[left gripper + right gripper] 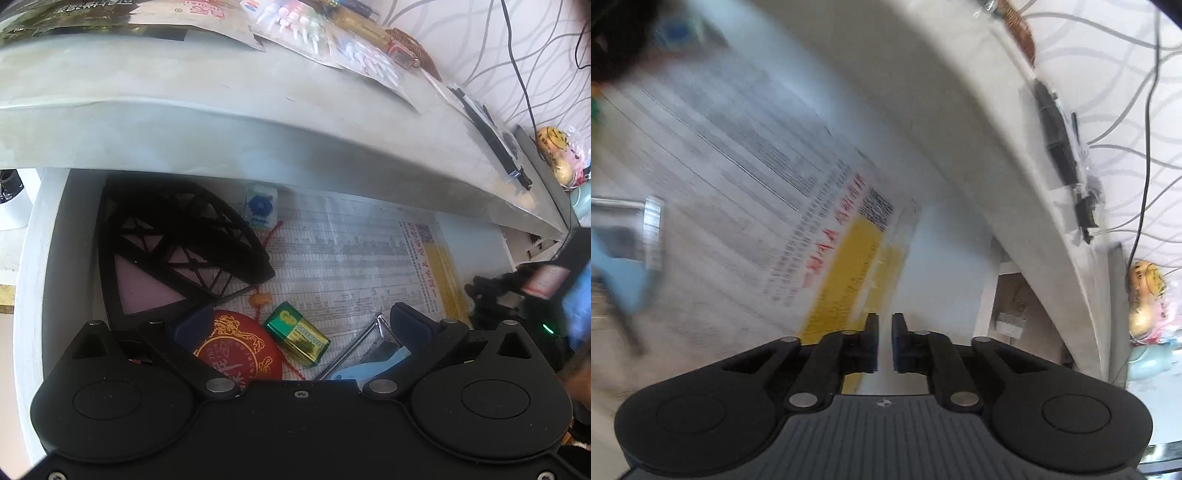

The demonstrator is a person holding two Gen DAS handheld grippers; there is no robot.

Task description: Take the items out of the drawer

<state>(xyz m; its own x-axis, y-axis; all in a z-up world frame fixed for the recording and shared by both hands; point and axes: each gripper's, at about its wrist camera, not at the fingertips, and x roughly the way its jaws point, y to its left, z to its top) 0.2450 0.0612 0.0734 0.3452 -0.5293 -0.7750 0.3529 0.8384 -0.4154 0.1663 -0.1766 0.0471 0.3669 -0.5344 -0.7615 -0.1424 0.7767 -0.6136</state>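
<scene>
The drawer (48, 258) is pulled out under the white tabletop. It holds a black folding fan (177, 236), a red round charm (240, 354), a green battery (297, 332), a white tile with a blue flower (260, 206), a metal rod (351, 343) and a light blue piece (369, 367). My left gripper (299, 328) is open wide, low over the charm and battery. My right gripper (884, 343) is nearly shut with a narrow gap, empty, over the printed sheet (746, 158) lining the drawer. It shows blurred at the right edge of the left wrist view (517, 295).
The tabletop (258, 110) overhangs the drawer and carries packets, white plastic clips (295, 22), a gold box (364, 26) and a black strip (487, 136). Cables run down the patterned wall (517, 55). A yellow toy (1145, 295) sits at the far right.
</scene>
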